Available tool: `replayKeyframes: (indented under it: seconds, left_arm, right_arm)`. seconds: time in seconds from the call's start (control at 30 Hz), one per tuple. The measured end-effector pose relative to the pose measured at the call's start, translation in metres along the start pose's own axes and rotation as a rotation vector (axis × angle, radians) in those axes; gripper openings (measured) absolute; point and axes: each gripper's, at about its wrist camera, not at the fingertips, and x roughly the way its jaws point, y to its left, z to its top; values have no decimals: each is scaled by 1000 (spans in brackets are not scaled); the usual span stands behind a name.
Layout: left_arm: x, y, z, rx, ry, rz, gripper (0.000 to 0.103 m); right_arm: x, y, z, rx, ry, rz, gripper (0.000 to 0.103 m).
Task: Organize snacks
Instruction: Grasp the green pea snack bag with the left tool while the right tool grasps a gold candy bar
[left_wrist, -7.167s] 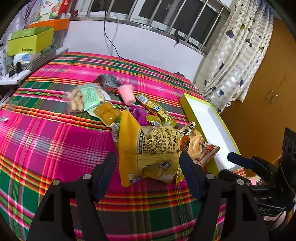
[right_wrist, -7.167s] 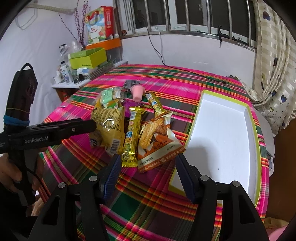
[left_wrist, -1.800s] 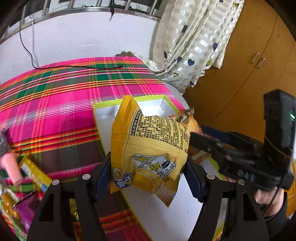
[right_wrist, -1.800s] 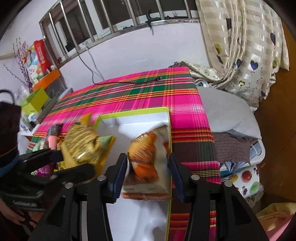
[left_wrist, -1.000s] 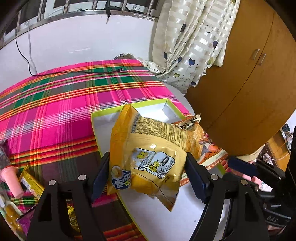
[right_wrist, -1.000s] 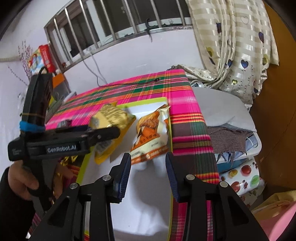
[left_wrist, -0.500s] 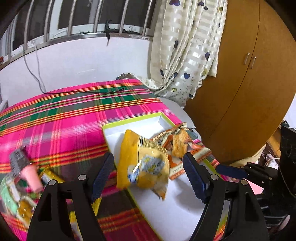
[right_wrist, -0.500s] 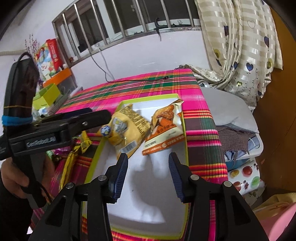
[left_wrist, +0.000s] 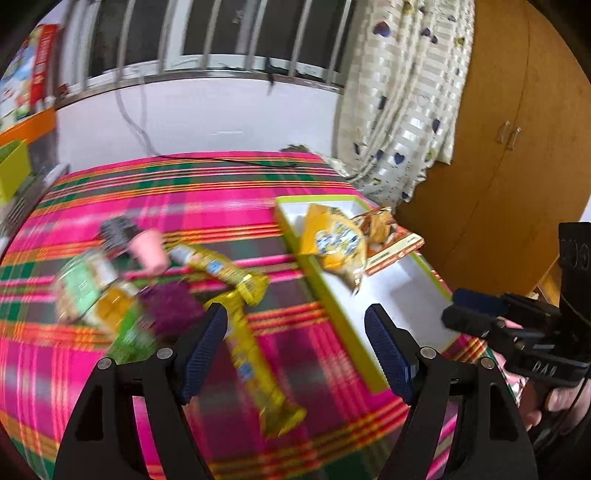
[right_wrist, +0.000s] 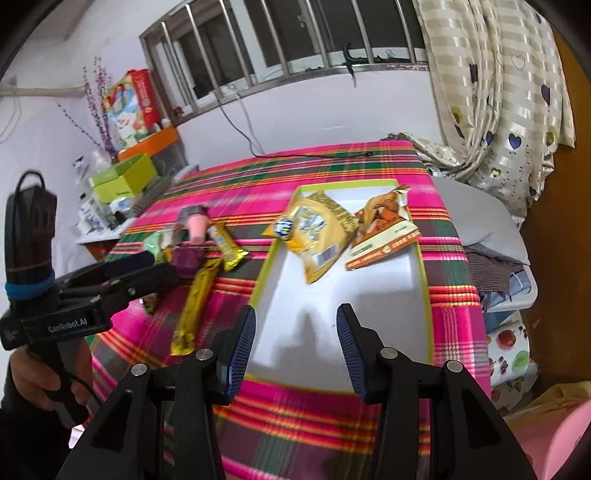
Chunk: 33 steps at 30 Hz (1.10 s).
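A white tray with a green rim (right_wrist: 422, 280) lies on the plaid cloth. At its far end lie a yellow chip bag (right_wrist: 318, 232) and an orange snack bag (right_wrist: 384, 229); both show in the left wrist view, yellow (left_wrist: 334, 240) and orange (left_wrist: 388, 236). My left gripper (left_wrist: 295, 341) is open and empty above the cloth, over a long yellow snack bar (left_wrist: 255, 350). My right gripper (right_wrist: 295, 341) is open and empty over the tray's near end. A pile of loose snacks sits left of the tray: a pink cup (left_wrist: 147, 247), a purple packet (left_wrist: 170, 306), a green bag (left_wrist: 85, 280).
The tray also shows in the left wrist view (left_wrist: 325, 299). A side shelf with green and orange boxes (right_wrist: 125, 177) stands at the far left. A curtain (right_wrist: 498, 92) and a wooden cupboard (left_wrist: 517, 147) are to the right. A cable (right_wrist: 251, 144) lies on the far cloth.
Both grippers have let go of their bags in the tray and pulled back. The left gripper has swung left towards the snack pile; its view is blurred.
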Motion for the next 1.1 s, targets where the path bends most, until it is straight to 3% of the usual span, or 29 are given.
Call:
replayKeyframes:
  seconds: [0.33, 0.57, 1.1]
  left_arm:
    - [-47, 48, -43, -124, -42, 69, 77]
    - [-64, 64, -53, -164, -65, 100, 76]
    - [-55, 91, -52, -238, -42, 120, 76]
  right_arm:
    - [-9, 34, -15, -46, 15, 50, 44]
    - [-7, 49, -18, -73, 29, 74, 44]
    - [6, 61, -9, -98, 48, 88, 44]
